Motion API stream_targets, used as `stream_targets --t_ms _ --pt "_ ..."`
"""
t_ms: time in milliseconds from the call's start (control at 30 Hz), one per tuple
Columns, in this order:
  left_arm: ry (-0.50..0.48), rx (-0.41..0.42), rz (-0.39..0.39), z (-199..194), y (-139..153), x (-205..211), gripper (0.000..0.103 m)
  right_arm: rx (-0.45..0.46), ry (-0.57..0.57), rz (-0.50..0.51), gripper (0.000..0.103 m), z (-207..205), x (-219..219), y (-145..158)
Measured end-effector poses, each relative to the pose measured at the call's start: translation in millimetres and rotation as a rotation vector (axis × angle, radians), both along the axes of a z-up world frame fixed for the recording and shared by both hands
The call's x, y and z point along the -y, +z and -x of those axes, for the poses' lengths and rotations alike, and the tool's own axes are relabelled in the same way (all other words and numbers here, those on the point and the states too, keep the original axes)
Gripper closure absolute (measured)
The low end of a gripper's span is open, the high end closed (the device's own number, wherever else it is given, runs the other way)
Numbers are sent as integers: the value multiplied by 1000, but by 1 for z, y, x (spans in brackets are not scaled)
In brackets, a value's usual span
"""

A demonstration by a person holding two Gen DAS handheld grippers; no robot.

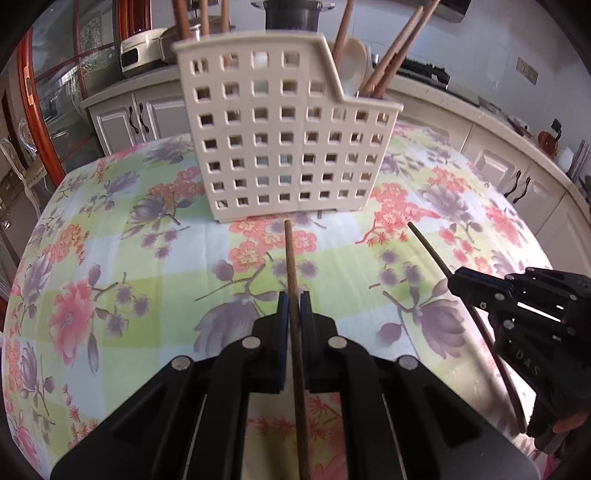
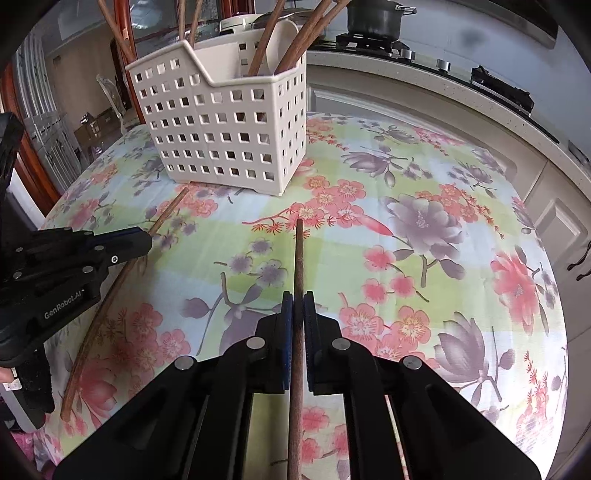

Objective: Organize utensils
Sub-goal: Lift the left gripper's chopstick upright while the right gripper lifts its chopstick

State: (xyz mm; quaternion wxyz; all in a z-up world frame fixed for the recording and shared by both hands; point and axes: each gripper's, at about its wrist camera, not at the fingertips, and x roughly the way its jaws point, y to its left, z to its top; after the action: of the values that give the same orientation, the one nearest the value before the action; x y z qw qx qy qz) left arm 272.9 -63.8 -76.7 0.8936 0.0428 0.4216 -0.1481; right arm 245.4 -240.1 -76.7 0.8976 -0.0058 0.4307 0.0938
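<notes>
**Inspector:** Status of left gripper (image 1: 294, 301)?

**Assistant:** Clenched on a long brown wooden chopstick (image 1: 293, 295), which runs lengthwise between the blue-padded fingers (image 1: 283, 310). Its far tip sits just short of the base of the cream perforated plastic utensil caddy (image 1: 280, 136); whether tip and base touch cannot be told. The right wrist view shows the same gripper (image 2: 146, 240) low over the tablecloth, chopstick (image 2: 122, 280) slanting toward the caddy (image 2: 221, 125).

**Inspector:** Right gripper (image 2: 298, 301)?

**Assistant:** Likewise closed on a darker brown wooden chopstick (image 2: 298, 266), held lengthwise, tip pointing toward the caddy but well apart from it. From the left wrist view, that gripper (image 1: 456, 282) is at the right edge, its chopstick (image 1: 432, 251) angled up and to the left.

**Inspector:** Caddy contents?

**Assistant:** Several brown wooden chopsticks (image 1: 391, 59) stand tilted in the lower compartment, alongside a white ceramic spoon (image 1: 351, 66). More sticks (image 1: 184, 18) rise from the taller compartment.

**Inspector:** Surroundings?

**Assistant:** Caddy stands upright on a floral tablecloth in pink, purple and green (image 2: 424, 221). White kitchen cabinets (image 1: 140, 118) and a dark metal pot on the stove (image 2: 376, 18) lie behind.
</notes>
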Motion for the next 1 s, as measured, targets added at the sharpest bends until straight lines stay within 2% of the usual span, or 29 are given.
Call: stream_targets --t_ms 333,567,1000 --pt "33 147 93 54 50 -27 97 182 40 -39 96 43 -9 56" --pt "55 270 103 95 75 -38 97 303 57 -11 96 82 -18 88" --pt "65 390 104 143 92 -45 97 406 85 -1 97 121 -24 107"
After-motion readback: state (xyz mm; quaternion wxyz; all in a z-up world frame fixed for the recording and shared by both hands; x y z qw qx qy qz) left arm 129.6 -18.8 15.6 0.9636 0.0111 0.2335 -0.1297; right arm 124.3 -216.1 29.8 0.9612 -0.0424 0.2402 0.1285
